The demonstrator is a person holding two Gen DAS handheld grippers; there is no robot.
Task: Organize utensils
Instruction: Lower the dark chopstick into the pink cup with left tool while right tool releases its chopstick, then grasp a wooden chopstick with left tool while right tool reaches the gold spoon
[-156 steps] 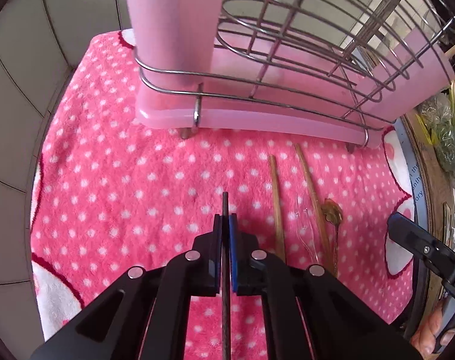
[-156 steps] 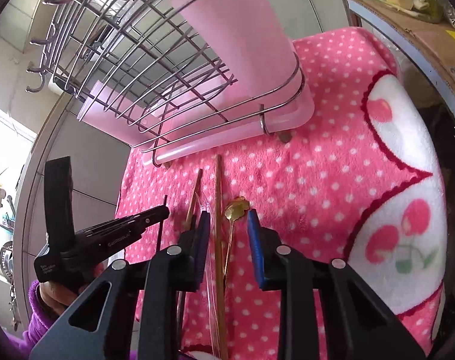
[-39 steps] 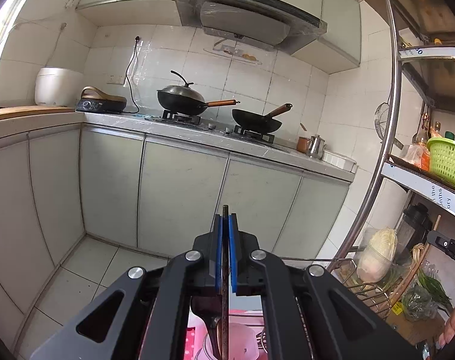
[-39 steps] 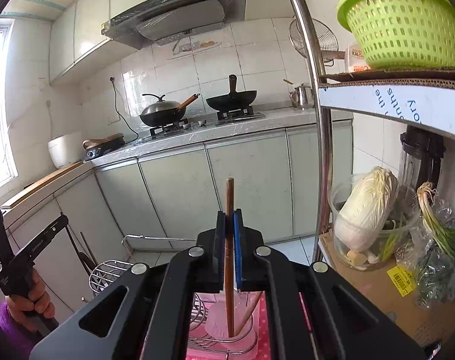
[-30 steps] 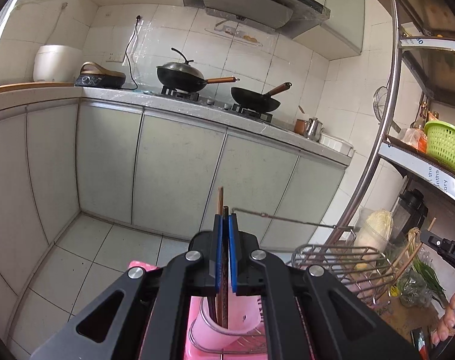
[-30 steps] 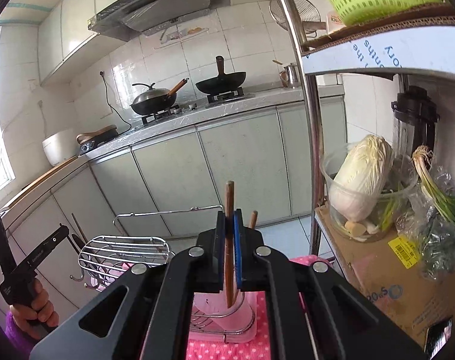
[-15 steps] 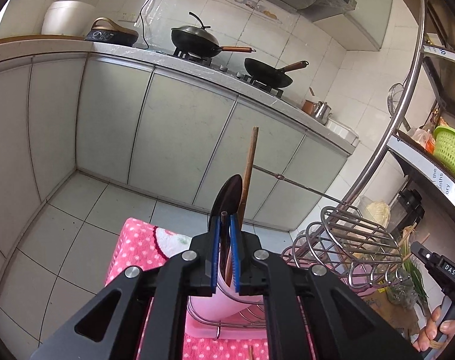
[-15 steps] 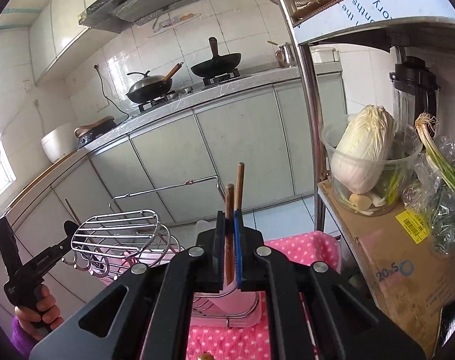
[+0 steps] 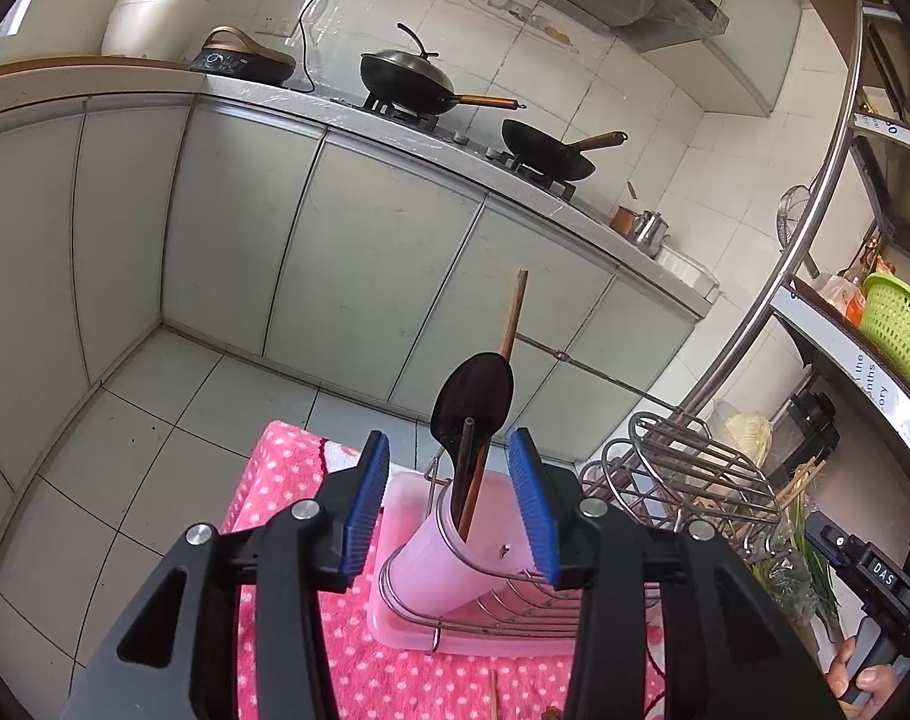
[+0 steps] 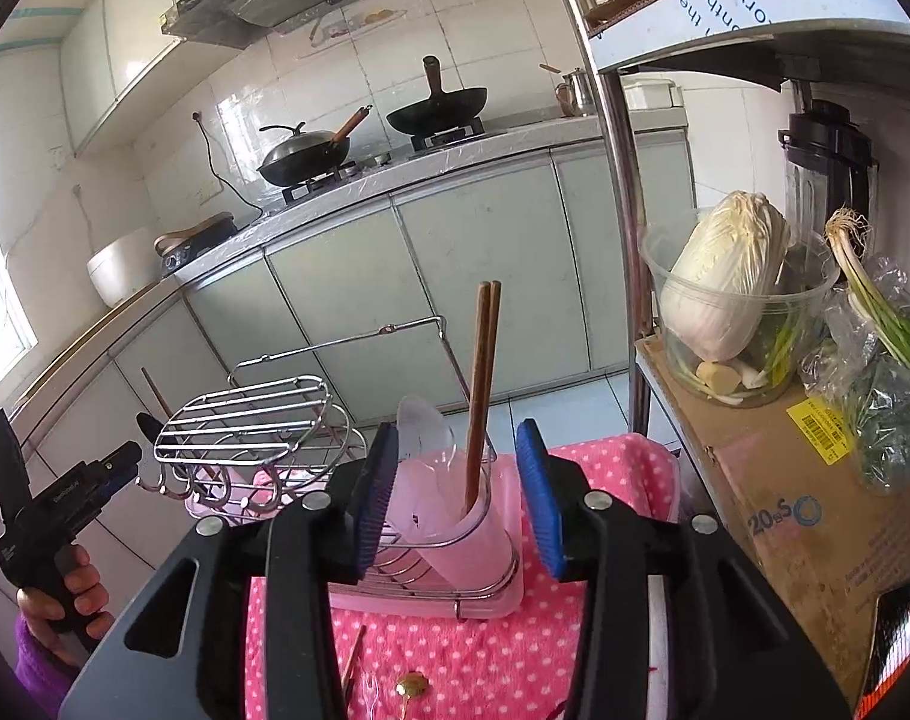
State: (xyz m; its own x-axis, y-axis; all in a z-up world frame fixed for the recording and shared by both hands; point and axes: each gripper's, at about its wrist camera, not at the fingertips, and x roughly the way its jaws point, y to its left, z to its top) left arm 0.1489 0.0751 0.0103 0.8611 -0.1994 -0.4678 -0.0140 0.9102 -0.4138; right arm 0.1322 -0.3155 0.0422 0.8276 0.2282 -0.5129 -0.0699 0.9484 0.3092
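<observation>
My left gripper (image 9: 449, 504) hangs just above a pink cup (image 9: 431, 564) in the wire rack (image 9: 683, 480); its jaws are opening and its pads touch nothing. A black spoon (image 9: 473, 396), a thin dark stick (image 9: 466, 450) and a brown chopstick (image 9: 515, 312) stand in that cup. My right gripper (image 10: 455, 498) is also opening, above a second pink cup (image 10: 479, 546) that holds two brown chopsticks (image 10: 485, 360) and a clear spoon (image 10: 422, 426). On the pink dotted cloth (image 10: 515, 660) lie a chopstick (image 10: 353, 654), a gold spoon (image 10: 412, 687) and a clear fork (image 10: 368, 690).
The rack sits in a pink tray (image 10: 503, 603). A steel shelf post (image 10: 617, 180) rises at the right beside a cardboard box (image 10: 785, 510), a tub with a cabbage (image 10: 725, 282) and bagged greens (image 10: 887, 372). Kitchen cabinets (image 9: 365, 276) stand behind, tiled floor (image 9: 125, 420) below.
Both grippers went from shut to open, letting the dark stick and the brown chopstick stand free in their cups. Both views have tilted further down toward the rack.
</observation>
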